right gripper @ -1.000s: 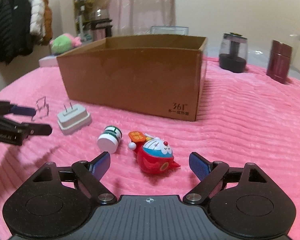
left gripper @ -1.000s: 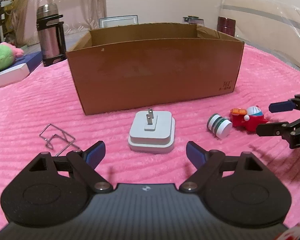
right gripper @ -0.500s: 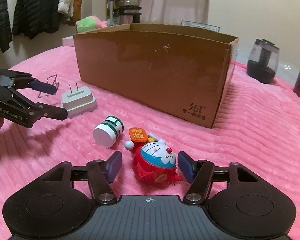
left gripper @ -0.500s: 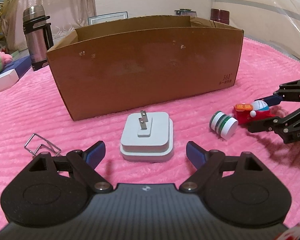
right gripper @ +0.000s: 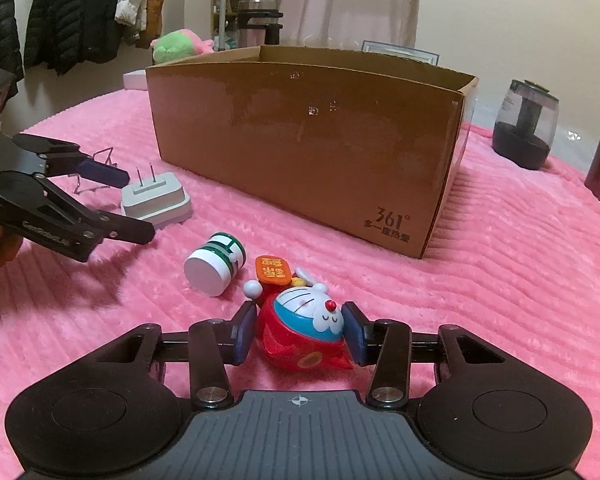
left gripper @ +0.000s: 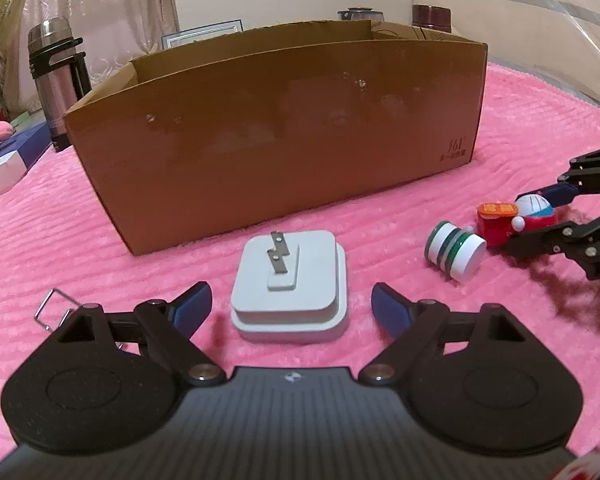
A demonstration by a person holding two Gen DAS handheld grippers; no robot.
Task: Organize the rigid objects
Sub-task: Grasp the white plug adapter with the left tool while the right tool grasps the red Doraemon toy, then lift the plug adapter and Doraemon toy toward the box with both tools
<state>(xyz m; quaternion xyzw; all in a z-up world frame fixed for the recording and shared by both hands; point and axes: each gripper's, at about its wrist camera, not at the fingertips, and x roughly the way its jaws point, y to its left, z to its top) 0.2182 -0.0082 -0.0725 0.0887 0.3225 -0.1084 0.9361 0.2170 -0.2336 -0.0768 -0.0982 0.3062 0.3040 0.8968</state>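
Cardboard box (right gripper: pixel 300 144): open-topped, on the pink blanket (right gripper: pixel 520 280), behind all loose items. White plug adapter (left gripper: pixel 288 284): hard, light, prongs up; left gripper (left gripper: pixel 291 308) spread, best closing on its flat sides. Red-and-blue toy figure (right gripper: pixel 304 328): rounded, slick plastic, before the box; right gripper (right gripper: pixel 300 334), jaws just closing, clamps its body.

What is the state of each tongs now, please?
Left tongs: open, around the white plug adapter.
Right tongs: just closed onto the red toy figure.
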